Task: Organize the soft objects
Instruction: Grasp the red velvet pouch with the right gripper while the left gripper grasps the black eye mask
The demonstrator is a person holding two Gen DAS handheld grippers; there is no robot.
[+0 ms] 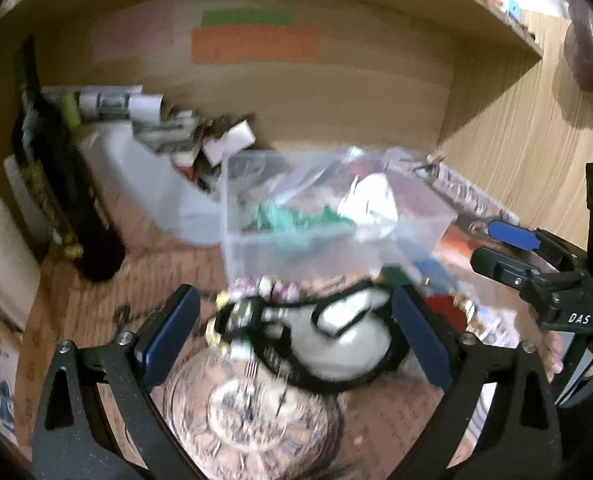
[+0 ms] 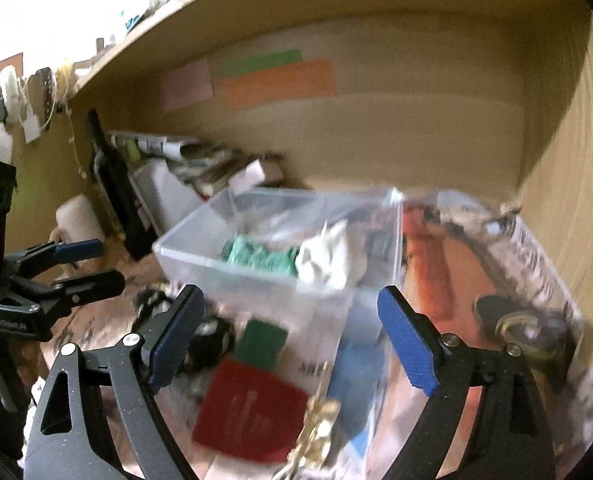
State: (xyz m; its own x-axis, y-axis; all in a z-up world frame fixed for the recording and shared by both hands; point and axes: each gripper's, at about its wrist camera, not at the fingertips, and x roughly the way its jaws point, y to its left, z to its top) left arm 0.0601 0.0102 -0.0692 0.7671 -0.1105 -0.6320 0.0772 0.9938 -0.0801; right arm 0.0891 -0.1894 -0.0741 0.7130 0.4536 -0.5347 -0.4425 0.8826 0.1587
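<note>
A clear plastic box (image 1: 336, 216) stood on the cluttered desk under the wooden shelf (image 1: 476, 4), and it serves here as the landmark. Inside the box lay a crumpled teal-green cloth (image 1: 292, 216) toward its left side and a white soft wad (image 1: 370, 200) just to the right of it, the two touching or nearly so; motion blur hid finer detail. In the right wrist view the same box (image 2: 280, 232) showed the green cloth (image 2: 260, 258) beside the white wad (image 2: 328, 258). In front of the box, nearer the camera, the left gripper (image 1: 292, 332) was spread wide, its blue-padded fingers (image 1: 168, 332) standing either side of a white soft item with black trim (image 1: 348, 332) without clearly pressing on it; that item lay partly over a round patterned disc (image 1: 252, 412). The right gripper (image 2: 288, 344) was likewise released, jaws far apart and holding nothing, hovering in front of the box above a red card (image 2: 248, 412) and a green card (image 2: 264, 342). To the right of the box lay printed magazines (image 2: 536, 264). Behind and left of the box sat a pile of papers and small packets (image 1: 168, 128), and further left a dark upright object (image 1: 64, 184), too blurred to identify.
</note>
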